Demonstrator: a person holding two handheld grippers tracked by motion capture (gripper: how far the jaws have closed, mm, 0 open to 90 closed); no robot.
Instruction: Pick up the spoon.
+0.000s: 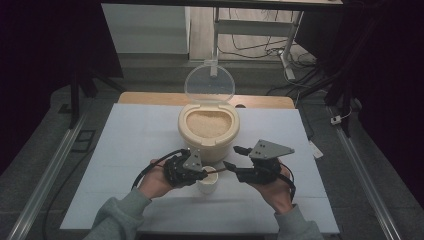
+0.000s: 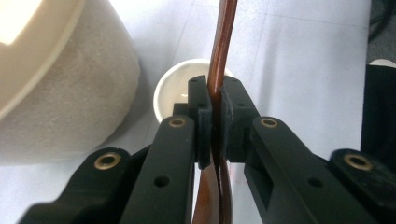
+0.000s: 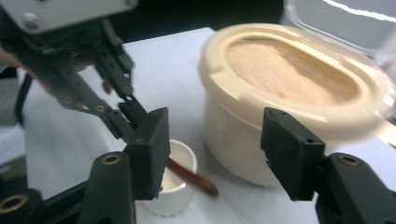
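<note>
Left claw (image 2: 212,128) clamped on brown spoon (image 2: 219,56) over white cup (image 1: 207,184), frame centre — right claw (image 3: 215,154) apart, beside rice container (image 1: 208,127).

The high view is dim, its edges sinking into near black, while the white surface (image 1: 140,145) catches soft overhead light. In the right gripper view the cream container (image 3: 289,88) smears with motion blur. The left gripper view is bright, with glare at its top-left corner.
</note>
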